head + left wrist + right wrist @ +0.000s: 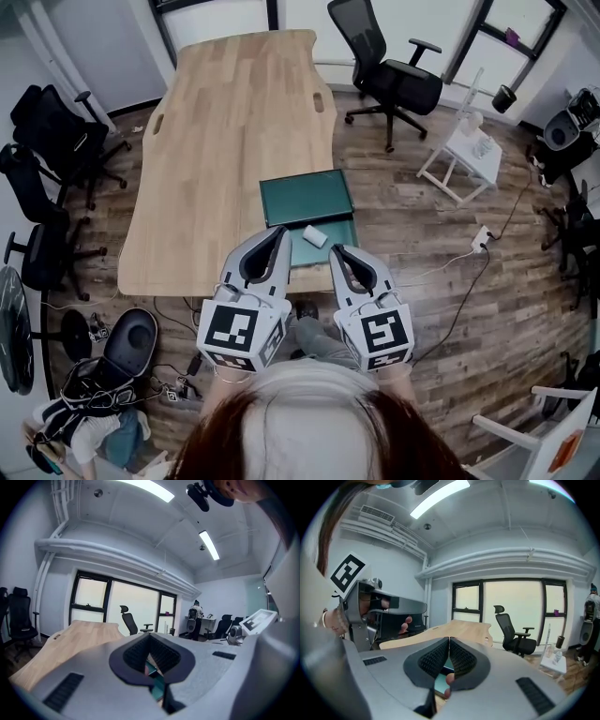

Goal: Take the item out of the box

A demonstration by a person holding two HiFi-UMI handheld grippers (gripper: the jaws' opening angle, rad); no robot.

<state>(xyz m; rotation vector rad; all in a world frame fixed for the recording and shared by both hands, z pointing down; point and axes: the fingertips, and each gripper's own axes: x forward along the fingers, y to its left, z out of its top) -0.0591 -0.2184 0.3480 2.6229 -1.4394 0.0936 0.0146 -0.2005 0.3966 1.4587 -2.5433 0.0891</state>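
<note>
The step in hand reads as the approach: nothing has been grasped yet. The green box [328, 253] sits open at the near end of the wooden surface [225, 141], its lid [307, 197] lying flat on the box's far side. The item [315, 236], a small white block (too small in the head view to say more), lies inside the box, towards its far edge and close to the lid.

The left hand-held gripper [278, 232] is at the box's left edge with its tips just beside the item, and the right hand-held gripper [337, 250] hovers over the right part of the box on the near side of the item. Each gripper's own view shows its ribbed pads pressed together at the tips with nothing pinched. The green glimpsed in the gap below the pads is the box beyond them. Both point nearly level across the box rather than down into it.

As I judge it, the next move calls for one pair of jaws to spread wide enough to straddle the item and to tip downward so the pads can drop on either side of it inside the box. They would then close on its sides and lift it straight up clear of the box wall. The other gripper could hold the box's near edge, since a light box may well come up with the item
</note>
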